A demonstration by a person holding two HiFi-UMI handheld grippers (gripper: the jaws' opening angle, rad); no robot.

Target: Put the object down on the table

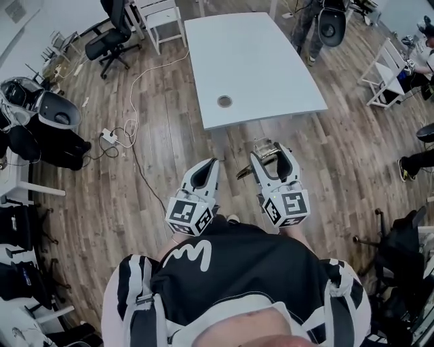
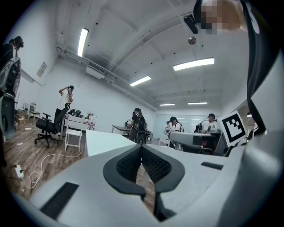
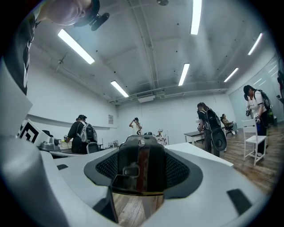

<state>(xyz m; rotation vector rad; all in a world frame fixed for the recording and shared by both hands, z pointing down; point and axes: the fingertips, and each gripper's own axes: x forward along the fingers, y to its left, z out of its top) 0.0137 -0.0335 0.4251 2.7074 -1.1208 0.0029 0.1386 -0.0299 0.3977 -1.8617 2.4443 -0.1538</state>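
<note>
Head view looks steeply down on a person in a black and white top (image 1: 203, 271) who stands on the brown wooden plank floor (image 1: 156, 156), just short of the near edge of a long white table (image 1: 251, 61) with a round cable hole (image 1: 224, 101) close to that edge. The right gripper (image 1: 271, 154) (image 3: 140, 150) pinches a dark shiny object with brassy metal parts (image 1: 266, 150) (image 3: 138, 166); the right gripper view shows it filling the gap between the two ribbed black pads (image 3: 177, 170), with a reddish strip down its front. What kind of thing it is I cannot tell. It hangs over the floor, near the table's near edge but not over the top and not touching it.

Just to its left, the left gripper (image 1: 211, 166) (image 2: 142, 148) has its jaws pressed together at the tips with nothing between them, and it points towards the table (image 2: 100, 139).

Far left on the floor stand a black office chair (image 1: 112, 37) and a white chair (image 1: 163, 20), and a white cable (image 1: 146, 74) trails from them to a white power strip (image 1: 108, 135)
</note>
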